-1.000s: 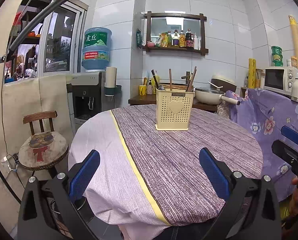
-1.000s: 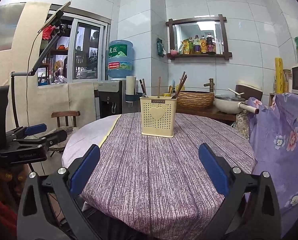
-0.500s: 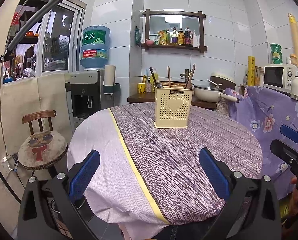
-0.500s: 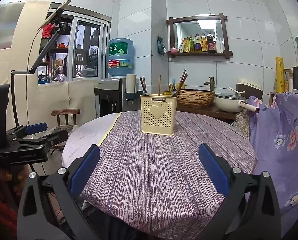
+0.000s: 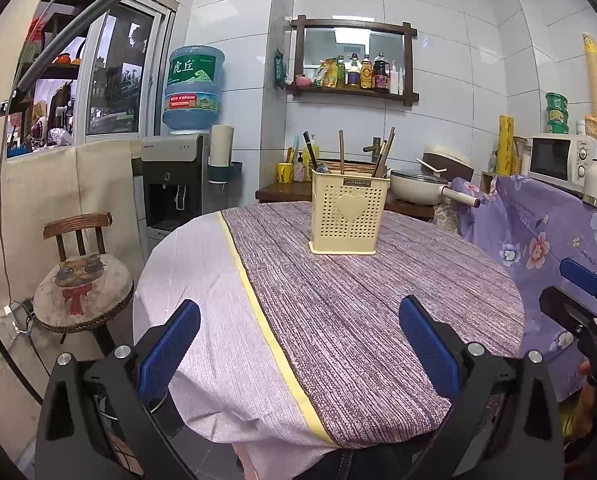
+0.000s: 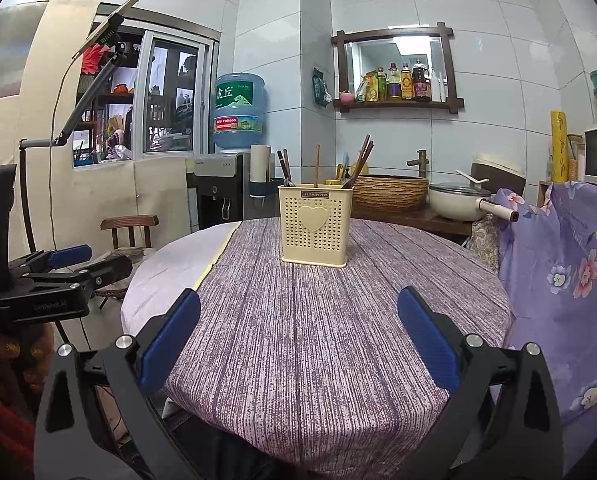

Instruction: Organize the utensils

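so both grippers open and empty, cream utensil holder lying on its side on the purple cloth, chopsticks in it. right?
One error: the cream utensil holder stands upright, as the right wrist view shows. The rest holds: left gripper and right gripper open and empty, chopsticks inside, on the purple cloth.

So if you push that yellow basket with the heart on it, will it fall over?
Probably it slides or tips easily. The utensil holder looks like thin perforated plastic, so likely light. It stands taller than its base is wide, and the chopsticks lean out above the rim, so a high push might topple it. The woven tablecloth may grip its base a little.
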Tool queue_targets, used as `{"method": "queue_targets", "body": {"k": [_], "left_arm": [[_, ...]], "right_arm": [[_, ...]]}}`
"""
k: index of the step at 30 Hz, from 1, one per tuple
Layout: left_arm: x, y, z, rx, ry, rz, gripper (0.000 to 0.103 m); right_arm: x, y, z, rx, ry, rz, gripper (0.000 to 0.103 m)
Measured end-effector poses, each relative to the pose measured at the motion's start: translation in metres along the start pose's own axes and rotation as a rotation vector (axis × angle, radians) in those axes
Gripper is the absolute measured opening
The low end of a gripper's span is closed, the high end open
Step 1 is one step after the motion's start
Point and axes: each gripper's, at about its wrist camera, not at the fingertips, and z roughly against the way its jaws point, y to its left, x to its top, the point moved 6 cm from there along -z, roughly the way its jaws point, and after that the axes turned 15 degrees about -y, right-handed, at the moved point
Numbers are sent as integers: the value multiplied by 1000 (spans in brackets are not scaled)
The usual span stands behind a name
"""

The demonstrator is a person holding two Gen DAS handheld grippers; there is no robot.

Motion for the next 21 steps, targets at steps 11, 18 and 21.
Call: {"method": "queue_targets", "body": {"k": [11, 18, 21], "left_arm": [[-1, -1, 1, -3, 8, -6, 98], [-1, -2, 1, -1, 9, -8, 98], [-1, -2, 1, -1, 10, -9, 98]], "right_arm": [[-5, -8, -1, -5, 16, -23, 98], [-7, -8, -2, -1, 21, -21, 98], [-7, -8, -2, -1, 21, -22, 98]]}}
